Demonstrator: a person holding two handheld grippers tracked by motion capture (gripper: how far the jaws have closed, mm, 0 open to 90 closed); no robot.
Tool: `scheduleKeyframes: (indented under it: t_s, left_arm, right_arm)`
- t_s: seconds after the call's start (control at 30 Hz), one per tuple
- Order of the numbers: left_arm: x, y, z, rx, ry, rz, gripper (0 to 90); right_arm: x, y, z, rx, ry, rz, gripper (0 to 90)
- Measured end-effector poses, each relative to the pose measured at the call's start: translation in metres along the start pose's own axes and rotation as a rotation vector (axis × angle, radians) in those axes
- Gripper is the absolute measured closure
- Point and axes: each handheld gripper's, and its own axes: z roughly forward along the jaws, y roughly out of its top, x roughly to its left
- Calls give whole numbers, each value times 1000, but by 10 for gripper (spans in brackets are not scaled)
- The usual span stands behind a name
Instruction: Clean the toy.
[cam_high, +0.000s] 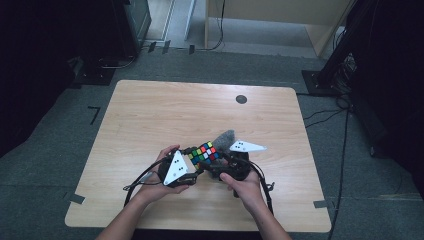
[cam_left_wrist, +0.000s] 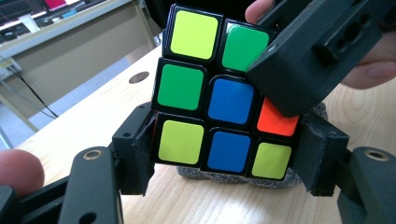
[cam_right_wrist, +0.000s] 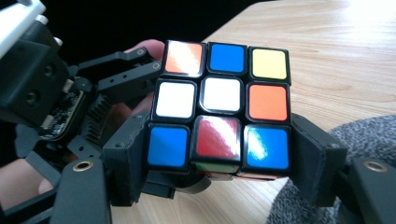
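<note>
A scrambled colour cube (cam_high: 204, 154) is held just above the wooden table (cam_high: 150, 115) near its front edge, between my two grippers. In the left gripper view the cube (cam_left_wrist: 205, 98) shows green, yellow and blue squares, and my left gripper (cam_left_wrist: 226, 154) is shut on its bottom row. In the right gripper view the cube (cam_right_wrist: 222, 112) shows white, blue and orange squares, and my right gripper (cam_right_wrist: 217, 156) is shut on its lowest layer. From above, the left gripper (cam_high: 195, 164) and right gripper (cam_high: 216, 163) meet at the cube, each in one of the person's hands.
A grey fuzzy cloth (cam_high: 225, 138) lies on the table just behind and under the cube; the same cloth (cam_right_wrist: 359, 140) fills the lower right of the right gripper view. A black round spot (cam_high: 241, 99) marks the far side of the table. Dark stands flank the table on the carpet.
</note>
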Motion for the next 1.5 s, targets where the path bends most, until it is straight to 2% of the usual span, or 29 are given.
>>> scheduleKeyframes:
  t_s: [0.13,0.27,0.3,0.33,0.4,0.5,0.6,0.73,0.83,1.0,1.07,1.1,1.2,1.3,1.4,1.5]
  left_arm:
    - [5,-2,-1,14,13,-21,332]
    - [17,-6,-5,16,30,-92,333]
    - [20,-7,-6,18,37,-110,333]
    - [24,-8,-8,23,43,-128,333]
    - [29,-10,-10,29,52,-158,333]
    - [34,-12,-12,31,52,-193,332]
    - [35,-13,-13,27,42,-216,332]
    - [35,-14,-13,35,35,-222,333]
    - [36,-14,-14,32,29,-234,333]
    - [38,-14,-16,10,3,-258,333]
    - [40,-14,-16,4,-8,-269,334]
    - [40,-14,-17,5,-5,-268,334]
    - [41,-14,-16,14,-12,-278,333]
    - [40,-15,-15,27,-10,-271,334]
    - [37,-16,-12,46,-15,-252,333]
    - [33,-17,-8,67,-19,-228,333]
  right_arm:
    - [-4,1,-3,-25,29,11,281]
    - [-12,5,-15,-98,59,32,272]
    - [-14,6,-19,-125,52,37,270]
    - [-17,7,-22,-150,28,31,267]
    - [-23,6,-23,-161,-54,-1,259]
    - [-32,-3,-14,-90,-225,-75,252]
    - [-40,-14,-2,-25,-317,-93,252]
    - [-46,-24,13,77,-440,-158,251]
    - [-50,-29,20,148,-481,-177,253]
    - [-51,-33,23,203,-483,-160,337]
    - [-53,-36,25,232,-492,-171,361]
    - [-53,-38,25,223,-494,-178,381]
    - [-52,-40,23,222,-490,-197,502]
    - [-50,-40,20,225,-478,-202,638]
    - [-49,-37,15,195,-470,-176,695]
    - [-41,-29,4,93,-414,-174,697]
